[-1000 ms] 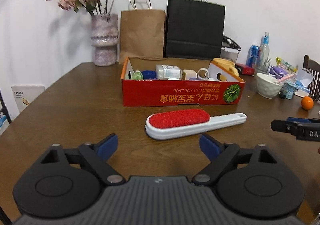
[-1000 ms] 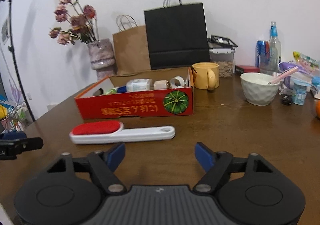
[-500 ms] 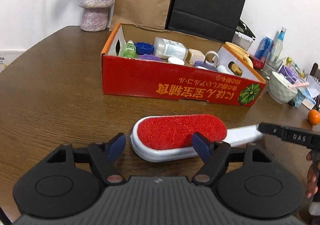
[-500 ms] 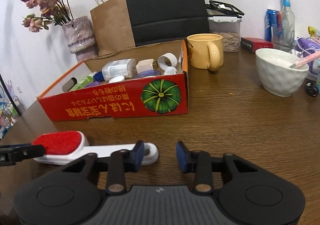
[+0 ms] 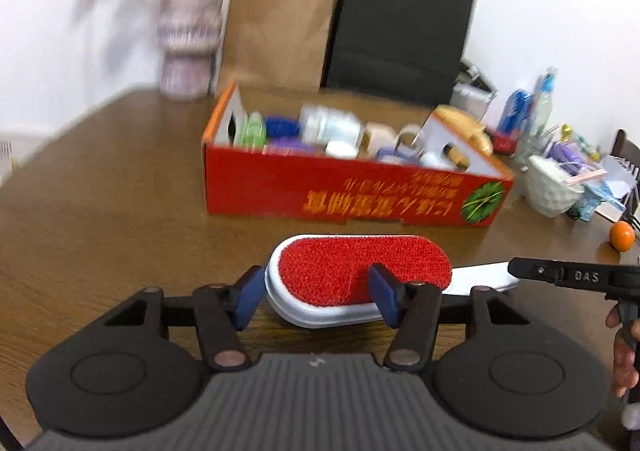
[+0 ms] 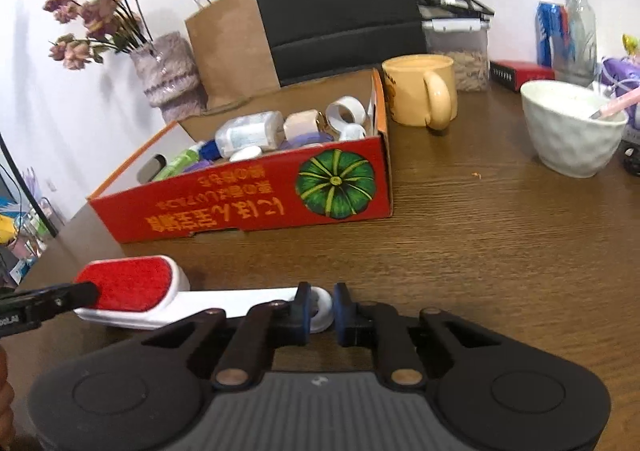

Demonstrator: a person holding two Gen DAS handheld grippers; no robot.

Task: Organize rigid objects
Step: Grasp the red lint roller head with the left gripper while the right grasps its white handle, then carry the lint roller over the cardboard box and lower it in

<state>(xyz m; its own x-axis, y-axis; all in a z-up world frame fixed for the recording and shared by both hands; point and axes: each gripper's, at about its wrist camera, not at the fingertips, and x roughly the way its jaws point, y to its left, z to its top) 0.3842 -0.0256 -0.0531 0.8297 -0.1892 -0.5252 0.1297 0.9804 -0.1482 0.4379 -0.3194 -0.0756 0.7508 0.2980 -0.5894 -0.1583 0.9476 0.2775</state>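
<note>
A lint brush with a red pad (image 5: 356, 271) and a white handle (image 6: 240, 301) lies on the wooden table in front of a red cardboard box (image 5: 340, 195) holding several small items. My left gripper (image 5: 316, 295) is at the brush's head. Its jaws are closing, with the head's left part between them. The left pad stands just off the head's end, and the right finger (image 5: 384, 291) overlaps the red face. My right gripper (image 6: 320, 311) is shut on the ring end of the handle. It shows in the left wrist view as a black tip (image 5: 520, 273).
A yellow mug (image 6: 416, 91) stands right of the box (image 6: 240, 211), then a white bowl (image 6: 568, 131) and bottles (image 6: 576, 11). A vase of flowers (image 6: 168, 75), a brown bag (image 5: 276, 31) and a black bag (image 5: 400, 31) line the back wall. An orange (image 5: 622, 237) lies far right.
Both grippers moved in on the lint brush. The left jaws narrowed around the brush head. The right jaws closed on the handle's ring end.
</note>
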